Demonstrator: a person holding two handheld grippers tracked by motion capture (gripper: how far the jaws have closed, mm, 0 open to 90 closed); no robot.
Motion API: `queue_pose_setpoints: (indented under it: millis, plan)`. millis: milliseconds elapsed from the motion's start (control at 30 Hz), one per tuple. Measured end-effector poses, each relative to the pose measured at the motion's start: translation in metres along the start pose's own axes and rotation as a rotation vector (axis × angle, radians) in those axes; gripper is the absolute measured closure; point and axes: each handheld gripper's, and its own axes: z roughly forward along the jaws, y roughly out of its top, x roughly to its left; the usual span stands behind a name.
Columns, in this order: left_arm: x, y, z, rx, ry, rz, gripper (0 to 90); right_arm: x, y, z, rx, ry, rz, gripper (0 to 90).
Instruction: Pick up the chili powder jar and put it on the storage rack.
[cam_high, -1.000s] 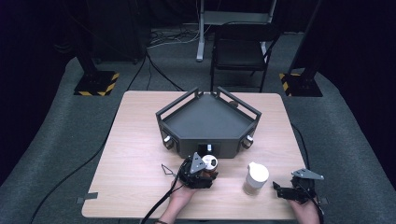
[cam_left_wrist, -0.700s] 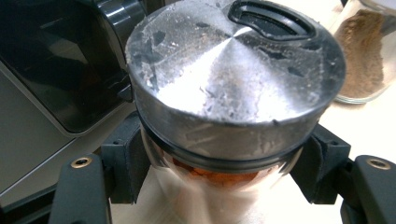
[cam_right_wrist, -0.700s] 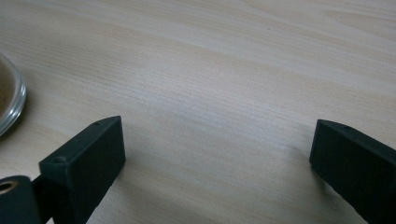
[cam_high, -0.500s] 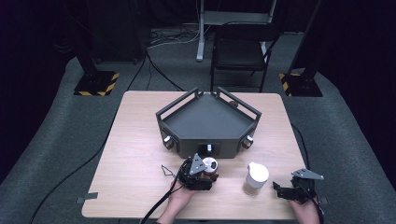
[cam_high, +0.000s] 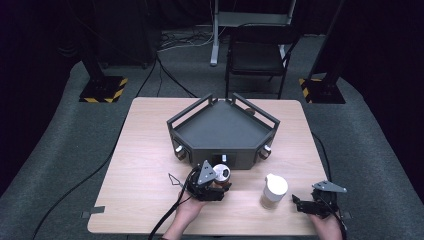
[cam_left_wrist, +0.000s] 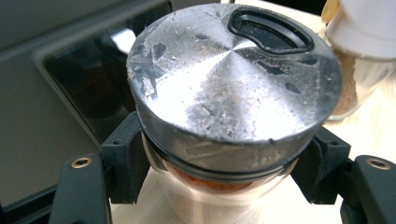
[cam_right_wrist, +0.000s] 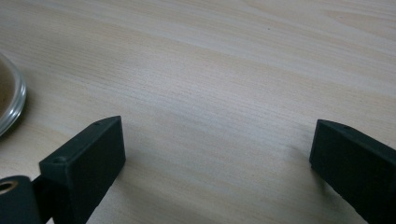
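Observation:
A glass spice jar (cam_left_wrist: 219, 182) with a scuffed metal lid (cam_left_wrist: 233, 79) and orange-brown contents sits between my left gripper's (cam_left_wrist: 224, 172) jaws, which are shut on it just under the lid. From above, that jar (cam_high: 221, 173) and left gripper (cam_high: 216, 183) are in front of the dark tray (cam_high: 200, 131), a little off the table. A second jar (cam_high: 273, 191) with a white lid and tan powder stands to the right on the table. My right gripper (cam_high: 300, 204) rests near the table's front right edge, jaws wide open over bare wood (cam_right_wrist: 219, 154), nothing between them.
The dark angular tray with raised rails stands mid-table, its front wall close behind the held jar. The white-lidded jar (cam_left_wrist: 359, 51) stands near the left gripper. A black chair (cam_high: 257, 55) and stand bases are on the floor beyond the table.
My left gripper has risen slightly with the metal-lidded jar, drawing a little toward the tray's front. The right gripper has stayed where it was.

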Motion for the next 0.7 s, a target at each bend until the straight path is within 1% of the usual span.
queue_pose_setpoints:
  millis: [400, 600, 700]
  plan:
    - [0.003, 0.014, -0.019, -0.013, 0.029, 0.009, 30.4, 0.0, 0.0, 0.0, 0.0, 0.0, 0.0, 2.4]
    - [0.005, 0.019, -0.03, -0.034, 0.045, 0.01, 30.4, 0.0, 0.0, 0.0, 0.0, 0.0, 0.0, 2.4]
    - [0.006, 0.022, -0.033, -0.036, 0.054, 0.011, 30.4, 0.0, 0.0, 0.0, 0.0, 0.0, 0.0, 2.4]
